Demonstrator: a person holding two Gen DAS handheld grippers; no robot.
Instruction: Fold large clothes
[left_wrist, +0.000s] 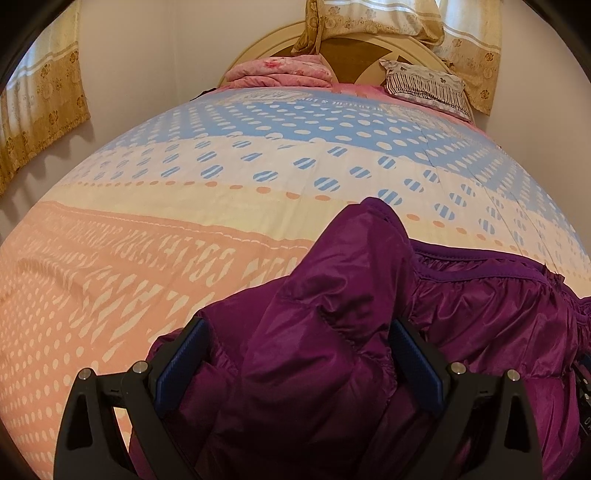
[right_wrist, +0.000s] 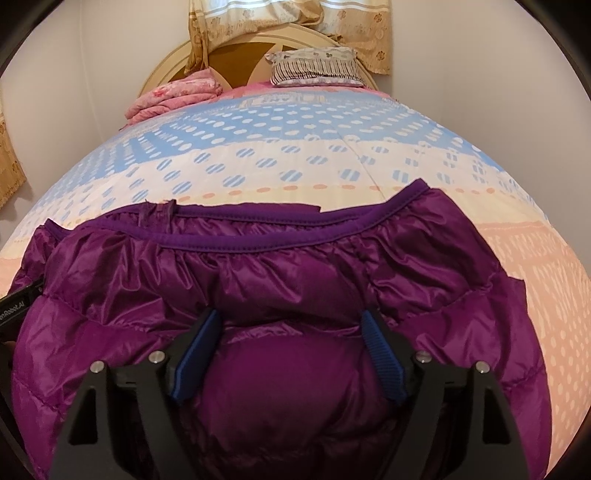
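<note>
A shiny purple puffer jacket (left_wrist: 332, 295) lies on the bed near its front edge; it also shows in the right wrist view (right_wrist: 295, 266) with its elastic hem band (right_wrist: 236, 245) facing away. My left gripper (left_wrist: 295, 332) is open, its blue-padded fingers (left_wrist: 184, 362) straddling a bulging sleeve or fold of the jacket. My right gripper (right_wrist: 291, 325) is open, its fingers (right_wrist: 195, 354) standing either side of a puffy panel of the jacket. The left gripper's body (right_wrist: 14, 306) shows at the left edge of the right wrist view.
The bedspread (left_wrist: 184, 192) is patterned in peach, cream and blue dots. A folded pink quilt (left_wrist: 280, 72) and a striped pillow (left_wrist: 424, 86) lie by the round headboard (left_wrist: 354, 55). Curtains (left_wrist: 40, 107) hang at the walls.
</note>
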